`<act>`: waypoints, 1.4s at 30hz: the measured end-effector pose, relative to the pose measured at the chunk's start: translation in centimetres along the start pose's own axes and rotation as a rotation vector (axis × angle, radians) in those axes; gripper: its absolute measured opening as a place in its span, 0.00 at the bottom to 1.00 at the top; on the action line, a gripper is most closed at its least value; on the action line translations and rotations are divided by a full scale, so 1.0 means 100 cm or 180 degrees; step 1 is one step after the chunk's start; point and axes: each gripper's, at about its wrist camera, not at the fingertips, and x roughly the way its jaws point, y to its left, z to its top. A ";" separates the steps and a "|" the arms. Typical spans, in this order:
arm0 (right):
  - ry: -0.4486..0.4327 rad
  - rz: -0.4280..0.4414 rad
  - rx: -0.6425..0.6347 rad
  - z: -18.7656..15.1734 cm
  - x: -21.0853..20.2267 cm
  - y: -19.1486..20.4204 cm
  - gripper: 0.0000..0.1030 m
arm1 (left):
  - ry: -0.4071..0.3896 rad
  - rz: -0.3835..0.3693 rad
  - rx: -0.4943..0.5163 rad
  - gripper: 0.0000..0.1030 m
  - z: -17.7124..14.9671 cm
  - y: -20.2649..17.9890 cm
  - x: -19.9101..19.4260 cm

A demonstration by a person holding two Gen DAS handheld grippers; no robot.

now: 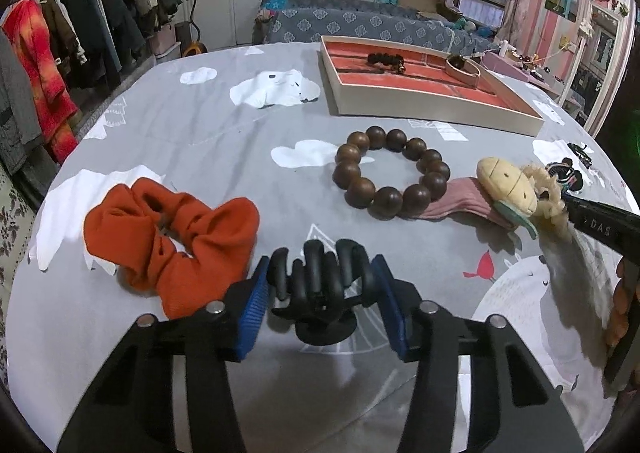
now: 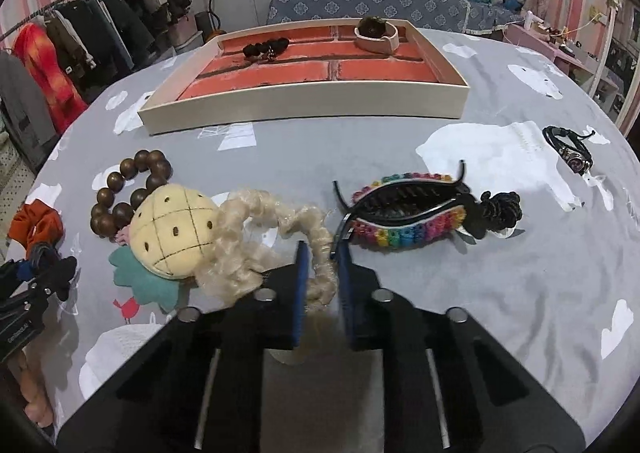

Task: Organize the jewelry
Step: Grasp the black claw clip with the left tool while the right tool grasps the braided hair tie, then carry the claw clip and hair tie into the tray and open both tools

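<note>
The black claw clip [image 1: 316,285] sits at six o'clock on the bed [image 1: 208,125], pinched by the left hand-held gripper [image 1: 318,297], while the right hand-held gripper [image 2: 322,273] pinches the blond curly scrunchie [image 2: 280,237], tray [image 2: 304,109] at twelve.

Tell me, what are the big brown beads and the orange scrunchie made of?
The bead bracelet looks like polished dark wood: smooth round beads with a soft shine, though it could be resin. The orange scrunchie looks like matte woven cloth, bunched into soft folds.
</note>
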 end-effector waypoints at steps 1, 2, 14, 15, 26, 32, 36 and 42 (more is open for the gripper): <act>-0.0007 0.0011 0.0006 0.000 -0.001 -0.001 0.11 | -0.0006 0.0013 0.0014 0.49 0.000 -0.001 -0.001; -0.0012 0.0019 0.0009 -0.001 -0.002 -0.001 0.11 | -0.0011 0.0019 0.0022 0.49 0.000 -0.002 -0.001; -0.0086 0.0126 -0.0082 -0.001 -0.009 -0.004 0.09 | -0.0099 0.0083 -0.0075 0.48 0.006 0.004 -0.012; -0.0085 0.0131 -0.0084 -0.001 -0.009 -0.005 0.09 | -0.0098 0.0091 -0.0078 0.48 0.006 0.004 -0.012; -0.0002 0.0303 0.0015 -0.003 -0.008 -0.015 0.16 | -0.0086 0.0096 -0.0098 0.49 0.006 0.005 -0.010; -0.0028 0.0262 0.0003 -0.005 -0.015 -0.014 0.23 | -0.0106 0.0102 -0.0088 0.49 0.006 0.005 -0.011; -0.0104 0.0227 -0.0052 -0.007 -0.025 -0.010 0.23 | -0.0107 0.0092 -0.0083 0.49 0.005 0.005 -0.010; 0.0018 0.0142 -0.0095 -0.010 -0.022 -0.004 0.23 | -0.0102 0.0055 -0.0075 0.49 0.005 0.004 -0.010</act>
